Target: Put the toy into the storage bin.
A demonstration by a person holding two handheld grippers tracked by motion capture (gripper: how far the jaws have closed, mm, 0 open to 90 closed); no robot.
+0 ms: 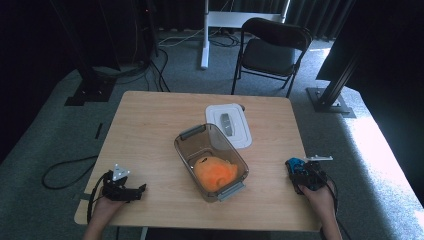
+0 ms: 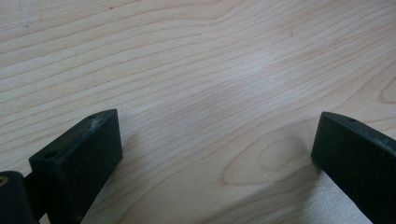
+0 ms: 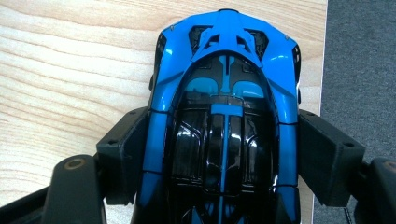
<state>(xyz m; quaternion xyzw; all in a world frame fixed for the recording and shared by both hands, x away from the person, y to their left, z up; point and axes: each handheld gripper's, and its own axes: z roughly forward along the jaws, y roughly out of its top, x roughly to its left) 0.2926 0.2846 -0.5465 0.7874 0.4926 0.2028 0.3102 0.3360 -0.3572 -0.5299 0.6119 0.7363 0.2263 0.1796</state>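
Pale wood tabletop; glossy blue-and-black toy car clamped between right gripper fingers; left gripper fingers wide apart, empty; smoky open container holding orange lump; white lid beside it.

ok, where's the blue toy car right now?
The blue toy car sits between the jaws of the right tool, at the table's right edge in the high view, right of the clear bin holding the orange toy.
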